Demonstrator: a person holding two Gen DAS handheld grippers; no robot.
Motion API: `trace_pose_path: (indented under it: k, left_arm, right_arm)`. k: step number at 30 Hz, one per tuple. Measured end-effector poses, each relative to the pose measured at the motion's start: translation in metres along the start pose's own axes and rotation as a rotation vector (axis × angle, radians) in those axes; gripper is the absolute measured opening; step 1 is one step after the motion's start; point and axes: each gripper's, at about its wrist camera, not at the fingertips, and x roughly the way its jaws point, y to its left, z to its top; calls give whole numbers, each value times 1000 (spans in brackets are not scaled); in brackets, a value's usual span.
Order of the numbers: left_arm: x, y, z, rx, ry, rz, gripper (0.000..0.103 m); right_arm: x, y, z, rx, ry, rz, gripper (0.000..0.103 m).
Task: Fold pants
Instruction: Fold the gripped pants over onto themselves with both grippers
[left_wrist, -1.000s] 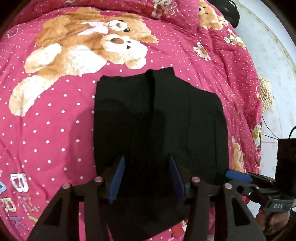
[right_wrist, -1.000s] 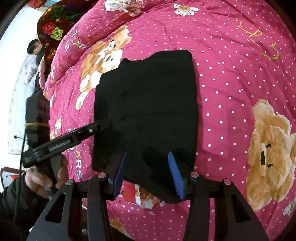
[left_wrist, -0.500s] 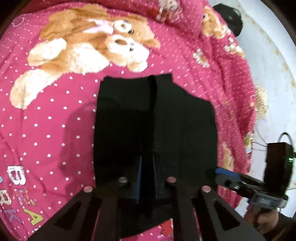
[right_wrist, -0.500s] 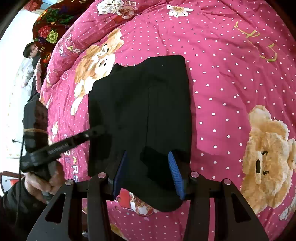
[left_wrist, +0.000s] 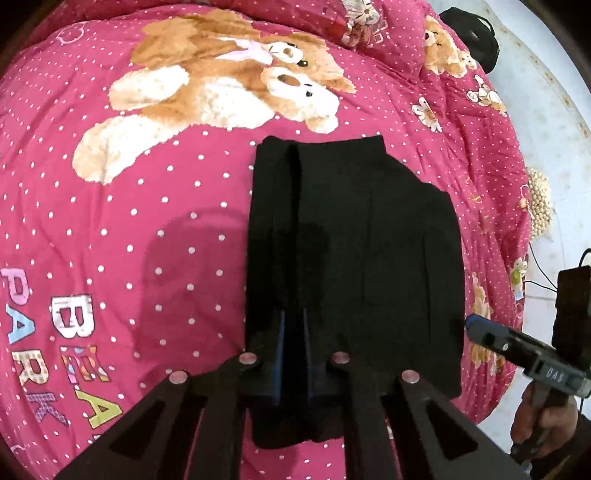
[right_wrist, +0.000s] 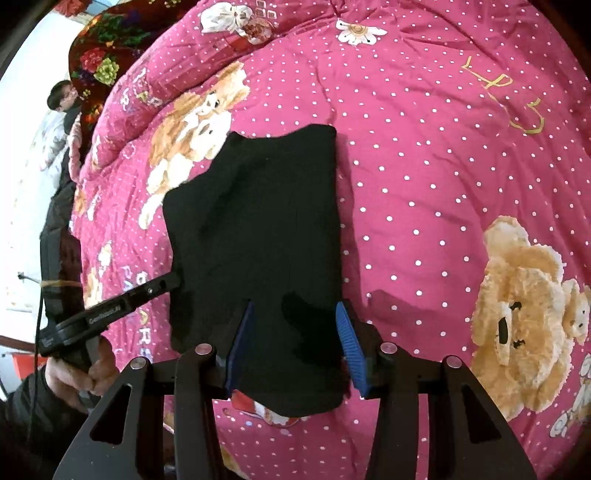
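Closed left tool (left_wrist: 291, 347) since the earlier frame, from wide open to nearly shut, pinching near edge of black pants (left_wrist: 354, 266); fabric dark there, so probably a fold of cloth between pads, hard to confirm. Shifted slightly across the bed too. Pants lay flat on pink dotted bedspread (left_wrist: 110, 221), already folded to a compact rectangle, long axis pointing away from both cameras. Right tool (right_wrist: 295, 343) sat half open, straddling near right corner of pants, pads apart from cloth, gripping nothing. Likely staged so both near corners lift together for next fold away from the person.
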Motion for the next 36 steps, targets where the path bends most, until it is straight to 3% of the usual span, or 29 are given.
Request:
trace_pose_path:
  k: [7,13,15,18,21,25,29,36]
  left_arm:
    - [-14,-4,-3,46,-7,-2,12]
    - [-43,-13,13,53,-90,33,12]
    - [-48,-20,23,67,-113,29,12]
    - [-40,-32,38,95,-116,10,12]
    - [-18,-43,51,112,-92,12,12]
    - [12,-46,66,131,-70,67,12]
    - [21,-44,72,149,-80,96,12]
    - [-5,-47,51,173,-80,81,12]
  right_arm:
    - [1,9,3,-61,-22,-60,46]
    - [-2,7,17,-52,-54,-88,45]
    - [-1,6,28,-59,-52,-97,17]
    - [5,6,46,-78,-48,-103,10]
    - [10,7,63,-93,-55,-98,10]
    - [23,6,88,-110,-58,-104,10]
    - [50,0,103,-118,8,-133,10]
    - [24,9,80,-126,-32,-118,10]
